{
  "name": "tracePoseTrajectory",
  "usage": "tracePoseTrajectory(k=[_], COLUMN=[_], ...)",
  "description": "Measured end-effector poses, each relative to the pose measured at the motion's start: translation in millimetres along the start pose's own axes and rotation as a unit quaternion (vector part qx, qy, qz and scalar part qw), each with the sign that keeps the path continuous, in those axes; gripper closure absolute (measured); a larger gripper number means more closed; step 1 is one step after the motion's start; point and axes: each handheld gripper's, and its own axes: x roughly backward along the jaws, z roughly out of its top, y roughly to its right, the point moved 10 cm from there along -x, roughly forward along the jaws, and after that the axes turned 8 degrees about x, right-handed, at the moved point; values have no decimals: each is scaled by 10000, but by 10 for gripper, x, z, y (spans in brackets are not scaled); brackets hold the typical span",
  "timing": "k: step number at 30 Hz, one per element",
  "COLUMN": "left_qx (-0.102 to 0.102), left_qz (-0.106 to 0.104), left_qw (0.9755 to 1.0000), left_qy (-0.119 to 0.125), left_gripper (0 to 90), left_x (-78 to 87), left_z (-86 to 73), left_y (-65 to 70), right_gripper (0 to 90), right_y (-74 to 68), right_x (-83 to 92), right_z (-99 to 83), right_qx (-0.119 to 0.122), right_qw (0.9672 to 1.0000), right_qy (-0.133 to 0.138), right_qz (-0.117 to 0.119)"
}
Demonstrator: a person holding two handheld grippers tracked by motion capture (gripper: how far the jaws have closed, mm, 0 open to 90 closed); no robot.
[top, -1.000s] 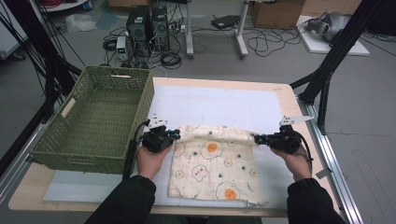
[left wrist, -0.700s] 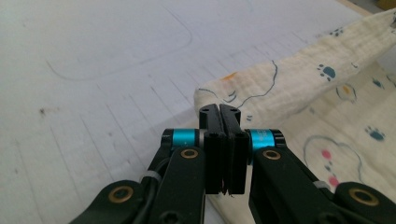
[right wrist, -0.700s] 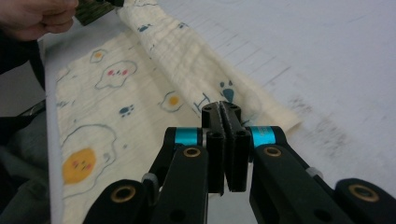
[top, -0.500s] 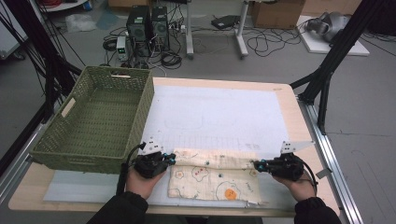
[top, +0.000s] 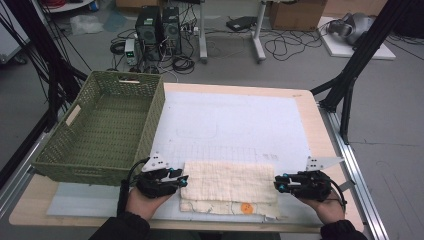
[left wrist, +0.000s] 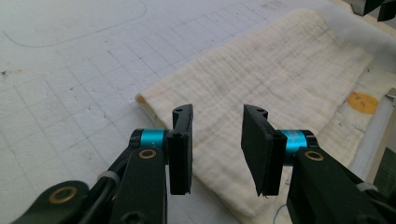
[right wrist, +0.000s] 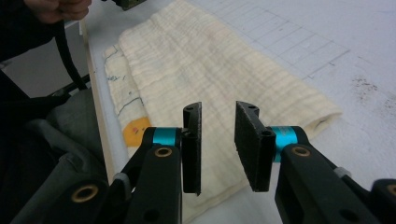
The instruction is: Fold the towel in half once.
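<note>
A cream cloth [top: 227, 187] lies folded on the white mat near the table's front edge, its plain side up. A strip with an orange print [top: 245, 207] shows along its near edge. My left gripper [top: 182, 180] sits at the cloth's left end and my right gripper [top: 276, 184] at its right end. In the left gripper view the left gripper [left wrist: 217, 149] has just been opening, and nothing is between its pads above the cloth [left wrist: 261, 79]. My right gripper [right wrist: 218, 144] has likewise just been opening over the cloth [right wrist: 196, 60], and its pads hold nothing.
A green woven basket [top: 75, 117] stands empty at the left of the table. The white gridded mat [top: 230, 125] covers the middle. Metal rails run along the table's right edge [top: 352, 165]. Computers and cables lie on the floor beyond.
Both grippers drew the cloth's far edge toward the person and folded it over the printed side. Their jaws, shut on the cloth before, now stand apart and the cloth lies free.
</note>
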Motion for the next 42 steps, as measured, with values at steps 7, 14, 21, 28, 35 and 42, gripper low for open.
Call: tracePoseTrajectory(k=[7,14,21,28,35,42], left_qx=[-161,-391,-318,-236,-302,-493], left_qz=[-74,-124,-179,-274,-452,-499], left_qw=[9984,9967,9982,9989,9970,9932], left_qy=[-536,-705,-471,-294,-547,-926], left_gripper=[675,882,891,890,757,754], left_x=[-212,-288,-177,-44,-80,-156], left_z=[-205,-284,-172,-59,-220,-413], left_y=[23,49,72,103,164,220], right_gripper=[686,882,889,889,771,717], right_y=[-63,-69,-96,-183,-215,-277], right_x=[-335,-407,-324,-183,-261,-317], right_z=[-169,-257,-134,59,-144,-279], right_qx=[323,580,671,814,692,829], right_qw=[9976,9950,9956,9961,9949,9920], right_qy=[-565,-809,-655,-346,-712,-900], right_qz=[224,94,40,-12,193,303])
